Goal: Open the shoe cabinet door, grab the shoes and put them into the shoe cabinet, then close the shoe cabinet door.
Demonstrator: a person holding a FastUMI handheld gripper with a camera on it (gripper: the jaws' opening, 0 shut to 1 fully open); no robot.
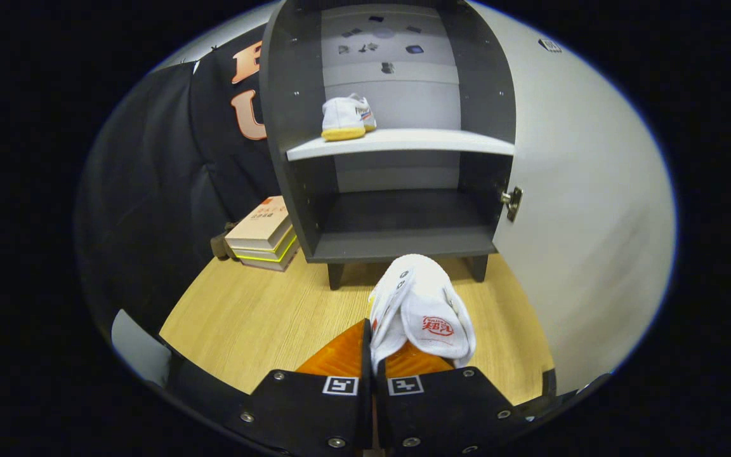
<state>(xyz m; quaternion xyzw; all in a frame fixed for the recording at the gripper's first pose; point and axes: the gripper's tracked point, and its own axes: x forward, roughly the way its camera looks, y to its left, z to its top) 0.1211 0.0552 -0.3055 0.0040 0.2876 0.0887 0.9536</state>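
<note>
- white canvas is what sits nearest: the second shoe (421,311) hangs pinched between the gripper (373,355) fingers, its upper folded where they press together, so the fingers are clenched on the shoe's cloth edge and not on its sole. that grip lets it dangle free above the floor for carrying.
- the shoe's tongue with its red mark faces the camera and the toe points away toward the cabinet, which suits sliding it in toe first, in my judgement.
- wooden floor (257,317) lies under and beyond the fingers, bare between them and the cabinet.
- to the far left on the floor a stack of books (264,235) rests just beside the cabinet's left wall, out of the path.
- the shoe cabinet (397,158) stands straight ahead on short legs, its front open.
- its door (568,209) is swung wide to the right, hinge (512,202) showing at the cabinet's right edge, so the opening step looks done.
- the bottom compartment is dark and holds nothing i can see.
- on the pale shelf (403,143) above it, the first shoe (348,117) already sits at the left side, heel toward us, leaving room to its right for the mate.
- i judge the held shoe should go beside it; closing the door is left.
</note>
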